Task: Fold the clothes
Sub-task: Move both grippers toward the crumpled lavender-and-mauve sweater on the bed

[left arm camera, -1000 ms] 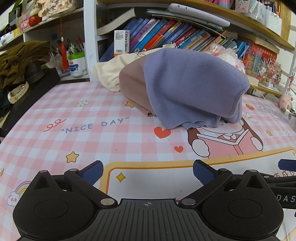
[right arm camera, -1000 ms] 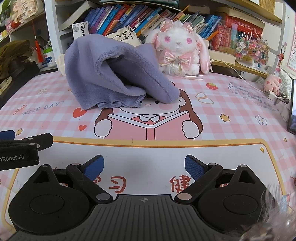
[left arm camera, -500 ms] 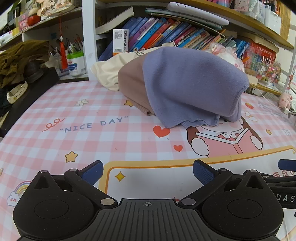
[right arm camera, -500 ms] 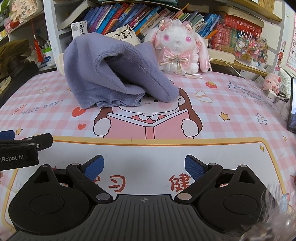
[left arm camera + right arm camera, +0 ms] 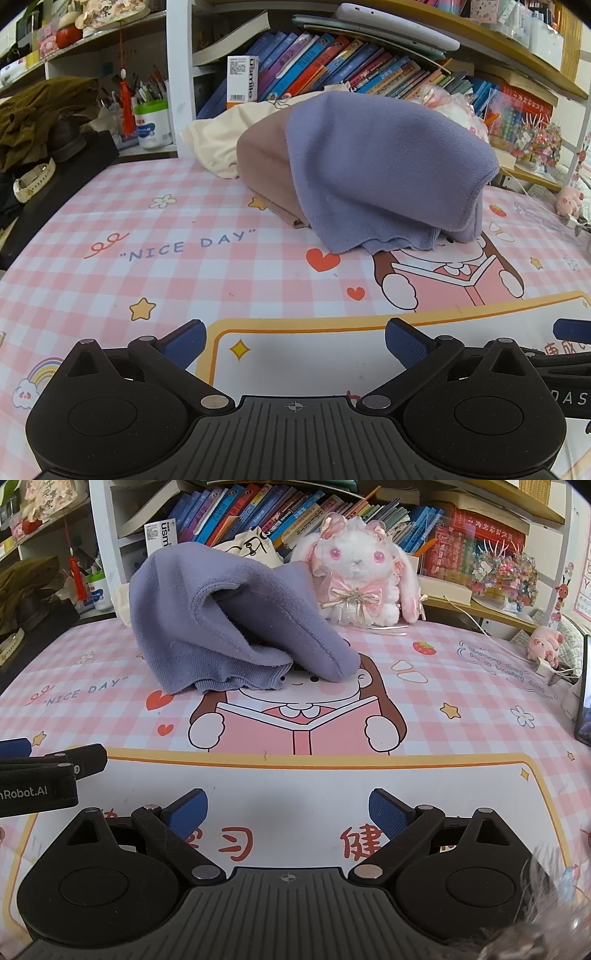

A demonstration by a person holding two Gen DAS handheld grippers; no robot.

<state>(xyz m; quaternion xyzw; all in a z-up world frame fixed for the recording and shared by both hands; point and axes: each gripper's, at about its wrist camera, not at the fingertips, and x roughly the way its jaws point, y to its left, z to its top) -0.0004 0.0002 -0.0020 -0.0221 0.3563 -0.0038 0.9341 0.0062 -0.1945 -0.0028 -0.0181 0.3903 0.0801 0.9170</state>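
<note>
Bookshelves crowd the back of the pink checked worktop (image 5: 110, 280).

Left wrist view: your left gripper (image 5: 295, 343) has its fingers spread wide and empty, and the purple sweater (image 5: 384, 170) is heaped at 12 o'clock, well apart, over a brown garment (image 5: 264, 170) and a cream one (image 5: 214, 144). Bite too deep there and you may lift two layers together.

Right wrist view: your right gripper (image 5: 288, 812) is just as wide and empty. The plush rabbit (image 5: 358, 579) sits just behind the sweater at 1 o'clock; a careless drag could topple it.
</note>
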